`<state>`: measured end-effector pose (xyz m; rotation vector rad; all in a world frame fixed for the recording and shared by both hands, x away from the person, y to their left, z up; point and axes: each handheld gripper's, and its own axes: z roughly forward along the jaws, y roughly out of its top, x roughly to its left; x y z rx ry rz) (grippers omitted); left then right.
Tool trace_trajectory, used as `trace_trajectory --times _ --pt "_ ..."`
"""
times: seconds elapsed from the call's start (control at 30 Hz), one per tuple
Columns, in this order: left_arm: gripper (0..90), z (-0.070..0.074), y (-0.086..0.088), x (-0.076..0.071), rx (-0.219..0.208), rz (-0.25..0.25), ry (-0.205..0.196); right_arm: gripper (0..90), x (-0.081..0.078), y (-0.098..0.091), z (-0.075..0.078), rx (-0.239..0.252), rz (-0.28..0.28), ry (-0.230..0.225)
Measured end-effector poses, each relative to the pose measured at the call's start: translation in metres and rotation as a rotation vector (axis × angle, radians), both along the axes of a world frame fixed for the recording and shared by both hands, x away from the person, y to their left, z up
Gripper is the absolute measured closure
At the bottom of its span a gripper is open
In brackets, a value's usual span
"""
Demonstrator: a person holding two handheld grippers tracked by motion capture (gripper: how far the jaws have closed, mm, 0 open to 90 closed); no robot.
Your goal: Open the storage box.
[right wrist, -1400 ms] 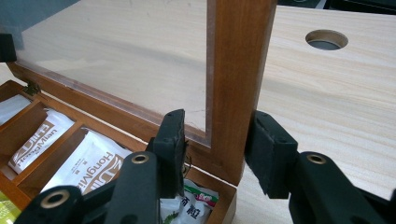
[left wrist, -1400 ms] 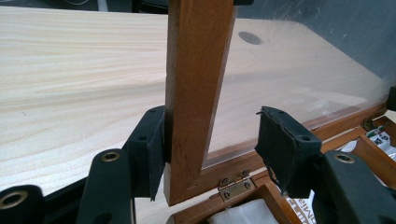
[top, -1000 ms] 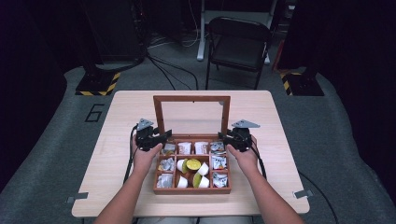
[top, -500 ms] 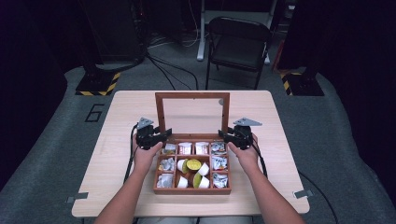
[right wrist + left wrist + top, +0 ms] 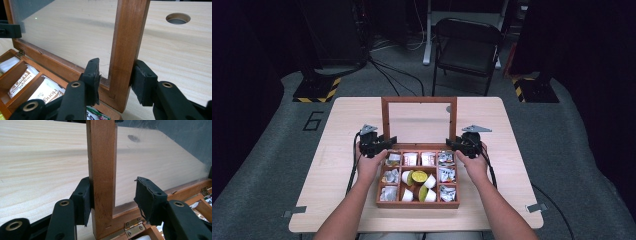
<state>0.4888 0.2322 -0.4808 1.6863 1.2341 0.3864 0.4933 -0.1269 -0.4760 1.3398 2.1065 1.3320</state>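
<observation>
Gripping the lid [image 5: 419,120] by its two side rails, near the hinges [image 5: 133,227]; left gripper [image 5: 379,146] is closed on the left rail, right gripper [image 5: 457,145] closed on the right rail. Lid stands upright at the back of the wooden box [image 5: 418,204], mid-desk [image 5: 327,150]; stiff wood frame, clear pane likely fragile, so pads belong on wood only; probably light, but the smooth wood could slip; hold both rails evenly so it doesn't twist.
</observation>
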Motion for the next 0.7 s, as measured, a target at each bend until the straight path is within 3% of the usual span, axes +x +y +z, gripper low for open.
trace_trajectory --times 0.7 --pt "48.4 0.0017 -0.0015 0.0026 -0.009 0.019 0.032 58.9 0.0032 0.0025 0.0025 -0.005 -0.025 0.035"
